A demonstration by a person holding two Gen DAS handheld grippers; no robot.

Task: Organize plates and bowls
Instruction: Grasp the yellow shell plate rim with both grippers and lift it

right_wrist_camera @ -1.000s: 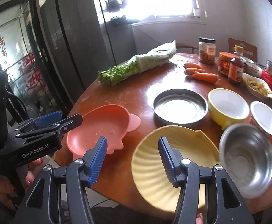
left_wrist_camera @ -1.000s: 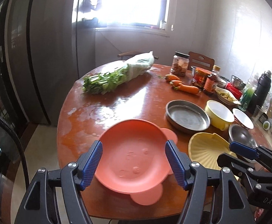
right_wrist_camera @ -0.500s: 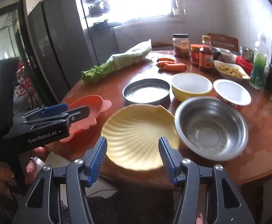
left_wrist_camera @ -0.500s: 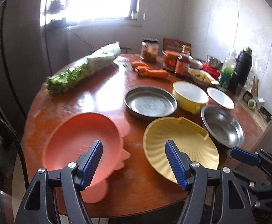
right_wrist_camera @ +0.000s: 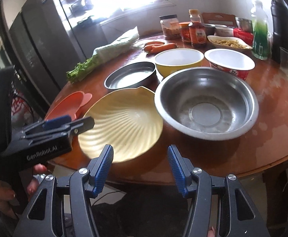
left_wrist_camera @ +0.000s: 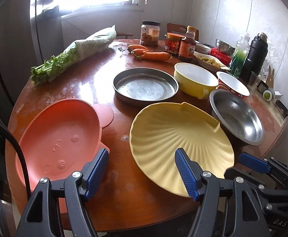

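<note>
While both claws are held part-open w/ nothing gripped, the yellow shell plate (left_wrist_camera: 181, 136) is seen just ahead of left gripper (left_wrist_camera: 142, 170), steel bowl (right_wrist_camera: 207, 102) ahead of right gripper (right_wrist_camera: 141, 168).

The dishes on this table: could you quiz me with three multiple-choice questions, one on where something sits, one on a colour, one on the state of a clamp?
1. What sits right beside the shell plate, toward the bottles?
A. steel bowl
B. carrots
C. greens

2. What colour is the eared plate?
A. green
B. orange-pink
C. white

3. How is the right gripper?
A. shut on the steel bowl
B. shut on a carrot
C. open, holding nothing

Answers:
1. A: the steel bowl has its rim against the shell plate's edge.
2. B: it is orange-pink, at the table edge.
3. C: its blue pads stand apart over the table edge, nothing between them.
</note>
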